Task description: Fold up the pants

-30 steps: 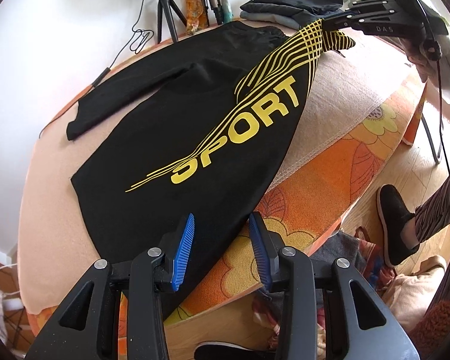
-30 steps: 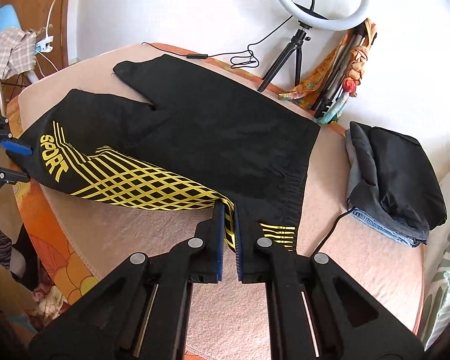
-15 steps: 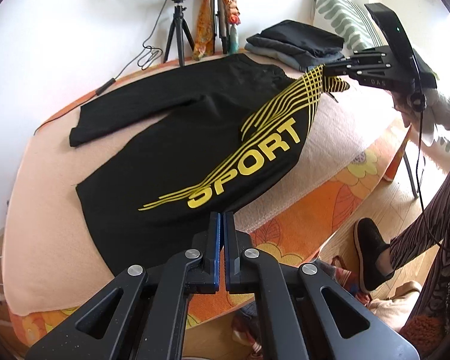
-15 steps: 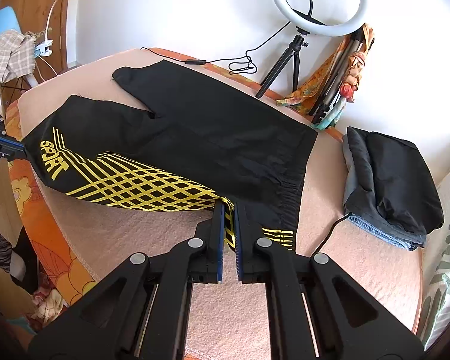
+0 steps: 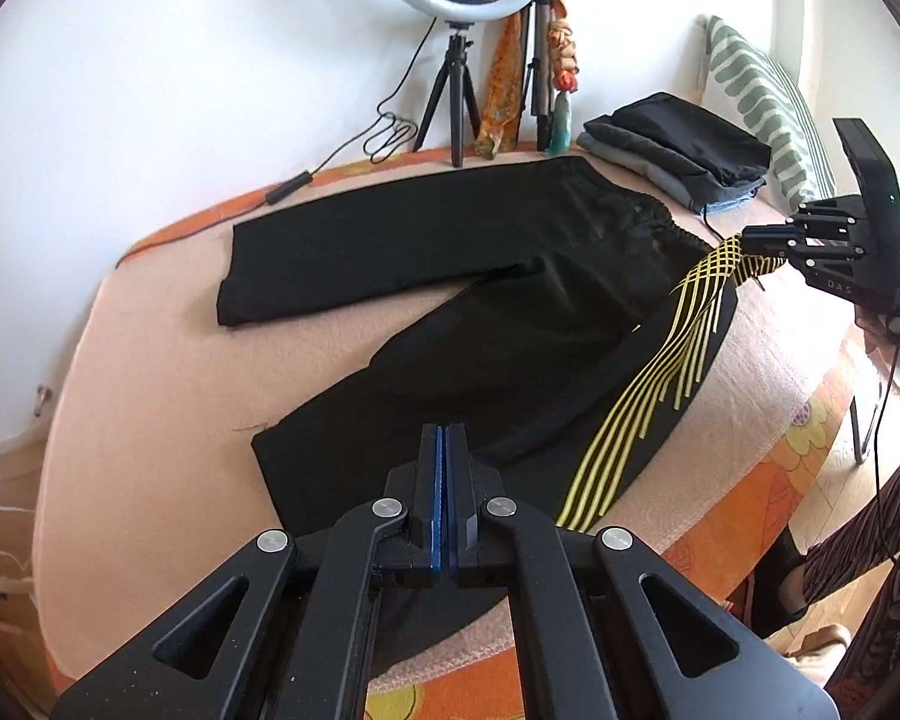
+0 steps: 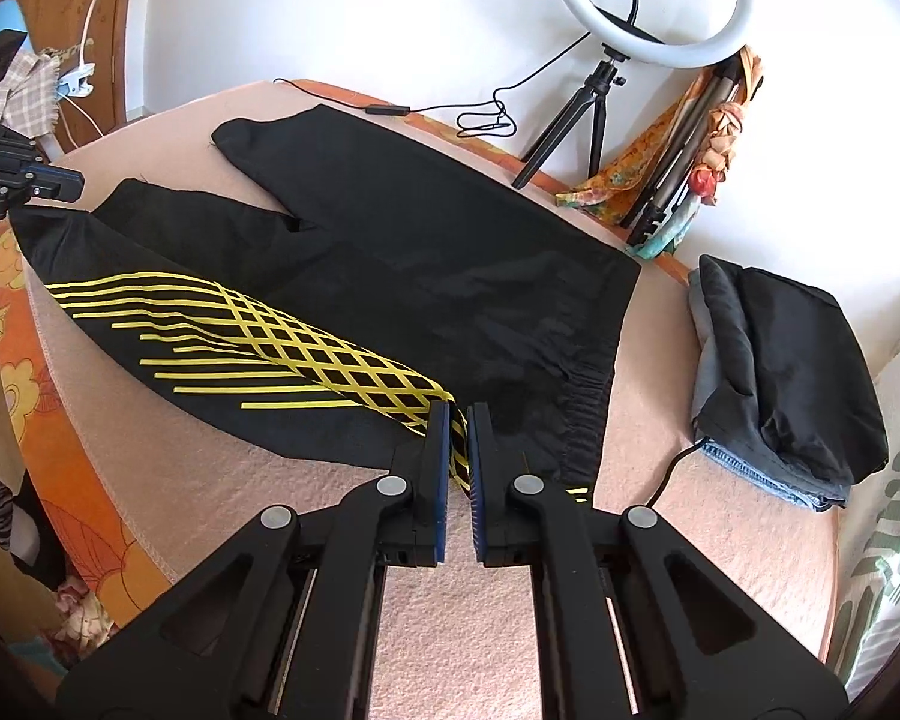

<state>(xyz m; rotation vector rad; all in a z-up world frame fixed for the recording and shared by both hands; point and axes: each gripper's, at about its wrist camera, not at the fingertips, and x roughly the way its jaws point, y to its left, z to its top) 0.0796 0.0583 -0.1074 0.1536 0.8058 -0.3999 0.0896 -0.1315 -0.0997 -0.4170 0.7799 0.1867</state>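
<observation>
Black pants (image 5: 510,324) with yellow stripes lie spread on a peach blanket, one leg far, one near. My left gripper (image 5: 445,438) is shut on the hem of the near leg, lifted over the cloth. My right gripper (image 6: 461,420) is shut on the striped waist corner of the pants (image 6: 390,276) and also shows in the left wrist view (image 5: 750,235). The left gripper shows at the left edge of the right wrist view (image 6: 66,185). The near leg's outer edge is raised between both grippers and rolls inward.
A stack of folded dark clothes (image 6: 786,372) lies at the waist end, with a striped pillow (image 5: 762,102) behind. A ring light on a tripod (image 5: 459,12) and its cable stand by the wall. The bed edge with the orange flowered cover (image 5: 768,480) runs on the near side.
My left gripper shut on the near leg's hem and lifted it inward; the SPORT lettering has turned out of sight. My right gripper kept hold of the waist corner and rose with it.
</observation>
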